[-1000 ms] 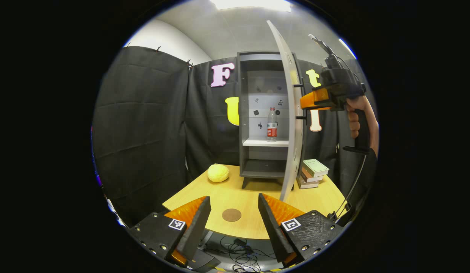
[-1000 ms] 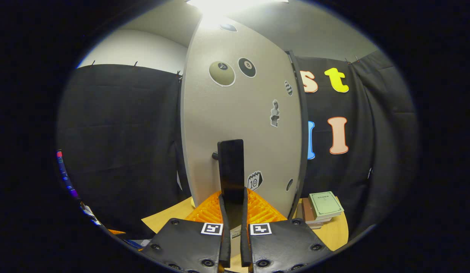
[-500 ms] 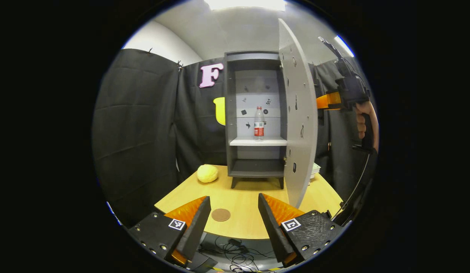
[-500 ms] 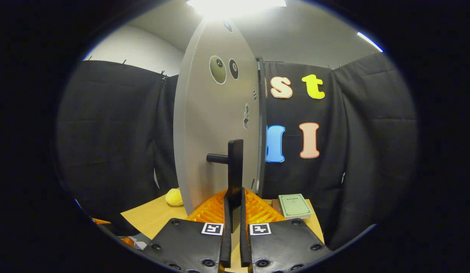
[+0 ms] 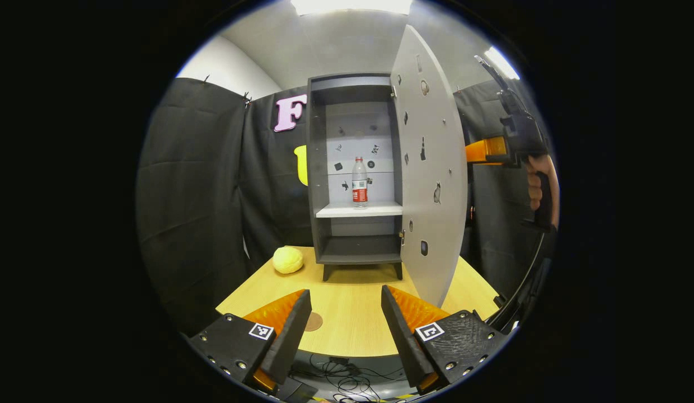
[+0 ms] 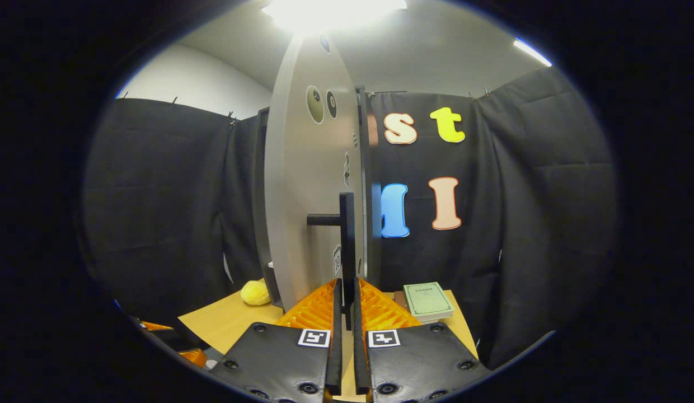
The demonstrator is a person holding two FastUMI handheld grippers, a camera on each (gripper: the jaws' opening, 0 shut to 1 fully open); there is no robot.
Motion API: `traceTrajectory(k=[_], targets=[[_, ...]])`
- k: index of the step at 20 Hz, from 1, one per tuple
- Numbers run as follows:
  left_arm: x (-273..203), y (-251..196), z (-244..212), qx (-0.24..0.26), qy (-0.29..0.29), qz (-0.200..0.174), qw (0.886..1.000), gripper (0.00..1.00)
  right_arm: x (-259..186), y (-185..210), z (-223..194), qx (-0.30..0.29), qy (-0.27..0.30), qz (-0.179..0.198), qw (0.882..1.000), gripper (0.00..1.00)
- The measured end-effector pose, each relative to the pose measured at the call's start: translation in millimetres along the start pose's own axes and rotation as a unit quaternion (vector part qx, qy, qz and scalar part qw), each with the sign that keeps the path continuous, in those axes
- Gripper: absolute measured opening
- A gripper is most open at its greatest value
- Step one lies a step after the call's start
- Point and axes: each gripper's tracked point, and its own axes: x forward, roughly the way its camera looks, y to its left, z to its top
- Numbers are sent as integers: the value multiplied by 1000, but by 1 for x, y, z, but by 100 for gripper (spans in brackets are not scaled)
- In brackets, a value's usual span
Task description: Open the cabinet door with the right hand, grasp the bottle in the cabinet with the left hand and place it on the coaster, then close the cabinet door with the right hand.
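Note:
In the left gripper view the grey cabinet (image 5: 319, 168) stands at the table's back with its door (image 5: 431, 168) swung wide to the right. A clear bottle (image 5: 359, 183) with a red label stands upright on the middle shelf. A round brown coaster (image 5: 314, 321) lies near the table's front edge, half hidden behind a finger of my left gripper (image 5: 343, 322), which is open and empty. My right gripper (image 6: 345, 313) is shut on the dark vertical door handle (image 6: 347, 240); in the left gripper view it shows past the door's edge (image 5: 484, 151), held by a hand (image 5: 537, 182).
A yellow round object (image 5: 287, 259) lies on the wooden table (image 5: 347, 313) left of the cabinet. A stack of books (image 6: 428, 300) sits on the table right of the door. Black cloth walls surround the booth. Cables lie on the floor below the table's front edge.
The door has swung farther open, pulled by my right gripper on the handle. The left gripper's view has shifted, so the cabinet, bottle and coaster now sit farther left in it.

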Motion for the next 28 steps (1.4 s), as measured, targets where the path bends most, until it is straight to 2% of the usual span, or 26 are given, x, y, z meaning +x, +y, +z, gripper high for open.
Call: traceTrajectory(k=[1, 4, 6, 8, 9, 10, 12, 13, 14, 15, 19, 20, 22, 23, 24, 25, 27, 28], targets=[[2, 1, 0, -3, 0, -2, 1000, 73, -1, 3, -2, 2, 1, 3, 1000, 8], [6, 9, 0, -7, 3, -5, 1000, 71, -10, 8, -6, 39, 13, 10, 999, 11], [12, 20, 2, -6, 5, -5, 1000, 73, -17, 9, -8, 54, 19, 13, 998, 11], [21, 32, 5, -9, 4, -5, 1000, 73, -26, -6, -13, 37, 24, -3, 999, 6], [27, 41, 7, -11, 3, -3, 1000, 73, -29, -17, -14, 20, 25, -13, 999, 0], [32, 48, 10, -14, 1, -1, 1000, 73, -34, -27, -16, 1, 28, -27, 999, 6], [48, 65, 16, -20, -3, 2, 1000, 73, -40, -39, -21, -17, 30, -50, 998, 4], [57, 72, 22, -22, -5, 2, 1000, 73, -39, -44, -24, -15, 34, -60, 998, 13], [66, 78, 27, -24, -9, 1, 1000, 73, -40, -52, -25, -10, 38, -77, 996, 14], [76, 83, 33, -26, -14, -1, 1000, 73, -32, -62, -26, -1, 40, -98, 994, 24], [113, 104, 58, -21, -31, -19, 999, 71, -3, -73, -15, 37, 29, -140, 989, 37], [120, 111, 66, -19, -38, -23, 999, 71, 2, -76, -12, 39, 24, -150, 988, 37], [138, 121, 83, -19, -56, -37, 998, 73, 15, -78, -5, 42, 13, -156, 987, 43], [147, 125, 88, -18, -62, -46, 997, 73, 23, -78, -6, 45, 17, -149, 988, 63], [156, 132, 91, -14, -65, -50, 997, 73, 28, -83, -9, 47, 23, -156, 986, 76], [165, 139, 93, -11, -69, -54, 996, 73, 29, -94, -6, 40, 13, -170, 984, 96], [179, 147, 95, -8, -72, -68, 995, 73, 37, -124, 15, 33, -35, -232, 972, 95], [186, 153, 94, -9, -69, -70, 995, 73, 40, -130, 24, 38, -54, -239, 969, 95]])
